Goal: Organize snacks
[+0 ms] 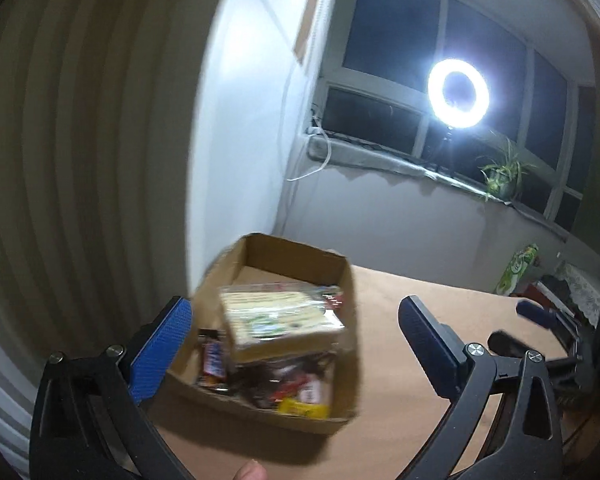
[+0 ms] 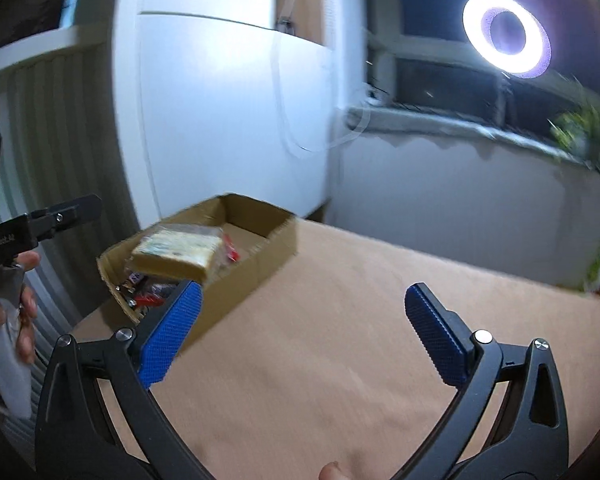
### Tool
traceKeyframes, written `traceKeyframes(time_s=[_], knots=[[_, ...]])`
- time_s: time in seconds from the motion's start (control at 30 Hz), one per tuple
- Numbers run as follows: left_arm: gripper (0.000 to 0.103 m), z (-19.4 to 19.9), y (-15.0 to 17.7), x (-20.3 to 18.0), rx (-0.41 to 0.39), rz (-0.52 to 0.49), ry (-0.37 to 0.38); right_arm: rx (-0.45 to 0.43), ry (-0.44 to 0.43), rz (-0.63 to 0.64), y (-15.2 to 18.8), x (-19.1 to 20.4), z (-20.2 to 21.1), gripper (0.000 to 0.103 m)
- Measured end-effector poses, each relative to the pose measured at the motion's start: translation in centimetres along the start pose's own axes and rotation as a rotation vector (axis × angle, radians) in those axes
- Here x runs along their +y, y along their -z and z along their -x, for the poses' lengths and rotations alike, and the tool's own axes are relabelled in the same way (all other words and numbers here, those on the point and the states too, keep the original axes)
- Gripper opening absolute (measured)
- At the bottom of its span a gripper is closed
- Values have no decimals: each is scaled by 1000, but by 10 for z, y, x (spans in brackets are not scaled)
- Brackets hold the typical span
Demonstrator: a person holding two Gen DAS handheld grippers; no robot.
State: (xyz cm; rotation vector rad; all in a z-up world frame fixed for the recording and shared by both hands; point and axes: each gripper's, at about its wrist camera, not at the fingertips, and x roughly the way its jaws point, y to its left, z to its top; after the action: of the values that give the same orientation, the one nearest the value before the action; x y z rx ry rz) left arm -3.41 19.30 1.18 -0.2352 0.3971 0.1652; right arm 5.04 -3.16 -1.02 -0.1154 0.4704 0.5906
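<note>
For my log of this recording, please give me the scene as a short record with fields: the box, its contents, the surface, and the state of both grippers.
box: open cardboard box, on the table near the left edge
top item: large clear-wrapped snack pack, lying tilted on the others
below it: small wrapped bars, labels too blurred to read
surface: brown table
left gripper: open, holding nothing, the box in front of it
right gripper: open, holding nothing, to the right of the box
image quality: motion blur in both views

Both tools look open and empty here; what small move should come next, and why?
Probably lower the left tool onto the clear-wrapped sandwich pack: it lies on top of the snacks in the cardboard box, between that tool's open fingers. The right tool, also open, faces mostly bare tabletop.
</note>
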Motion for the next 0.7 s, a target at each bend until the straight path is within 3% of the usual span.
traceKeyframes(time_s=[0.07, 0.17, 0.3, 0.53, 0.7], knots=[[103, -5, 0, -21, 5, -23, -6, 21, 39, -32, 7, -11, 9, 103], [103, -10, 3, -50, 52, -54, 77, 15, 118, -84, 14, -31, 28, 103], [103, -6, 8, -84, 51, -83, 137, -11, 217, -148, 19, -61, 58, 103], [103, -6, 12, -138, 70, -133, 97, 0, 391, -208, 29, -110, 102, 103], [103, 2, 17, -166, 88, -165, 82, -8, 378, -283, 36, -141, 126, 103]])
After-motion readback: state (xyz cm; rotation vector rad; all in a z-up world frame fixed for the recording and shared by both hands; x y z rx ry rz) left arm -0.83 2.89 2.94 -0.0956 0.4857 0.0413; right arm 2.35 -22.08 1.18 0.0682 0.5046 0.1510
